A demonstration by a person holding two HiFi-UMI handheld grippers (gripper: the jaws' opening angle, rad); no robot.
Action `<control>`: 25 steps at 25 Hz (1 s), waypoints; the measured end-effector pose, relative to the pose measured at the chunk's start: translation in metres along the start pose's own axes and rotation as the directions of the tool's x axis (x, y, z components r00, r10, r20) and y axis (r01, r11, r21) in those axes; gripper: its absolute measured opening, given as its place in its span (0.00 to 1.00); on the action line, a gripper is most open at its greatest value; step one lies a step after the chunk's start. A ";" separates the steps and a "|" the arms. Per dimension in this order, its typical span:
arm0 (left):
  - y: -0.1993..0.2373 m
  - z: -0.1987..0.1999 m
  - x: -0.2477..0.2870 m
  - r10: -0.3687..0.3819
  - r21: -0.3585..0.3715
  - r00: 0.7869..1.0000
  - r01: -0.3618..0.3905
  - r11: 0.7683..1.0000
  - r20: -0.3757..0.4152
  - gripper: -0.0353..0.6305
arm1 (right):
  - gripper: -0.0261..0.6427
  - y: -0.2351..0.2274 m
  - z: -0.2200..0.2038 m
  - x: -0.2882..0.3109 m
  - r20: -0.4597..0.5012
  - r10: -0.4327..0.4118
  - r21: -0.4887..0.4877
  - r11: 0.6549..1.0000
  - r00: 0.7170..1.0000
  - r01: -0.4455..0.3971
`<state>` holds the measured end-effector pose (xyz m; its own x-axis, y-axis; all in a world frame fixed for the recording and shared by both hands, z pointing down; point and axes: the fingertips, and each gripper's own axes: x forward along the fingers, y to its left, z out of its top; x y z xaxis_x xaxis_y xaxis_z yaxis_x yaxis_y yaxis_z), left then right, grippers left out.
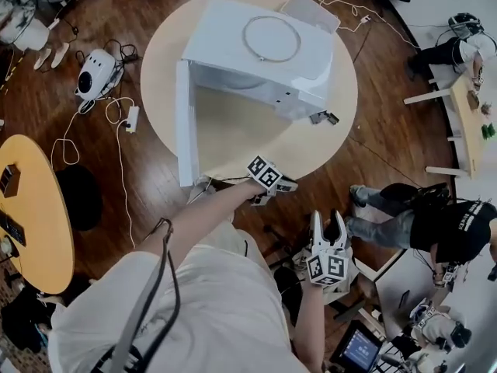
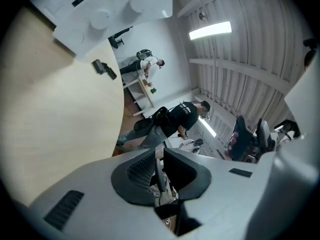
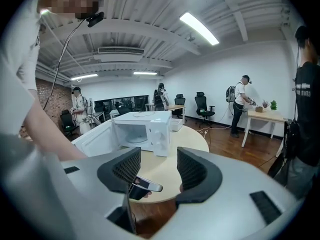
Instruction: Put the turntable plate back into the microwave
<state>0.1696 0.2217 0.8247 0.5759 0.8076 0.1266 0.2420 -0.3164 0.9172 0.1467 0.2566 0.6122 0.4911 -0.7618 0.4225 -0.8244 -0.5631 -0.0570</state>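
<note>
While you are holding the right gripper [image 1: 327,222] low and close to your body, over the wood floor [image 1: 116,208], its jaws are standing wide apart with nothing between the pads. Your left arm is reaching further out, and the left gripper [image 2: 160,153] is hovering at the near edge of the round table [image 1: 330,142]. Its jaws are standing almost together, leaving only a thin slit, and you are gripping nothing visible in them. Its own view is looking across the tabletop, past the front corner of the microwave [image 1: 225,29].

On the table, the microwave is standing with its door [image 1: 184,123] swung fully open toward you. In the right gripper view, the plate [image 3: 133,139] appears to be lying flat on the cavity floor, inside the microwave. A thin ring [image 1: 243,39] is resting on the microwave's top. A small dark item [image 1: 324,117] is lying on the table just beside the microwave's front corner.

Beyond the table, a flat white box [image 1: 311,10] is sitting behind the microwave. Further off, to your right, a person in black [image 1: 443,224] is crouching. Another person [image 1: 458,51] is standing at a desk [image 1: 466,119].
</note>
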 end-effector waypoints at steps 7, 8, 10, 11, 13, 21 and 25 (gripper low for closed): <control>-0.032 0.014 -0.032 0.003 0.197 1.000 -0.001 0.980 -0.008 0.11 | 0.39 -0.009 -0.022 0.023 -0.024 -0.017 0.025 1.000 1.000 0.018; -0.045 0.017 -0.043 0.028 0.245 1.000 -0.031 0.969 0.015 0.11 | 0.39 -0.006 -0.021 0.028 -0.023 -0.007 0.028 1.000 1.000 0.007; -0.073 0.026 -0.067 0.082 0.317 0.992 -0.108 0.942 0.092 0.11 | 0.39 0.002 -0.013 0.037 -0.012 0.023 0.024 0.999 1.000 -0.023; -0.087 0.031 -0.081 0.107 0.335 0.984 -0.149 0.930 0.141 0.11 | 0.39 0.006 -0.009 0.041 -0.001 0.038 0.024 0.999 0.999 -0.038; -0.111 0.037 -0.107 0.156 0.356 0.959 -0.234 0.905 0.235 0.11 | 0.39 0.014 -0.002 0.048 0.025 0.064 0.035 0.997 0.998 -0.065; -0.122 0.021 -0.196 0.451 0.224 0.738 -0.615 0.756 0.502 0.11 | 0.39 0.047 0.010 0.042 0.108 0.175 0.042 0.983 0.979 -0.181; -0.109 0.009 -0.242 0.583 0.100 0.567 -0.762 0.640 0.582 0.11 | 0.39 0.053 0.008 0.031 0.137 0.205 0.047 0.976 0.969 -0.213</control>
<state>0.0104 0.0562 0.6909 0.9218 -0.0166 0.3872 -0.2057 -0.8677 0.4526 0.1200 0.2005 0.6145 0.3451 -0.8977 0.2741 -0.8960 -0.4020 -0.1886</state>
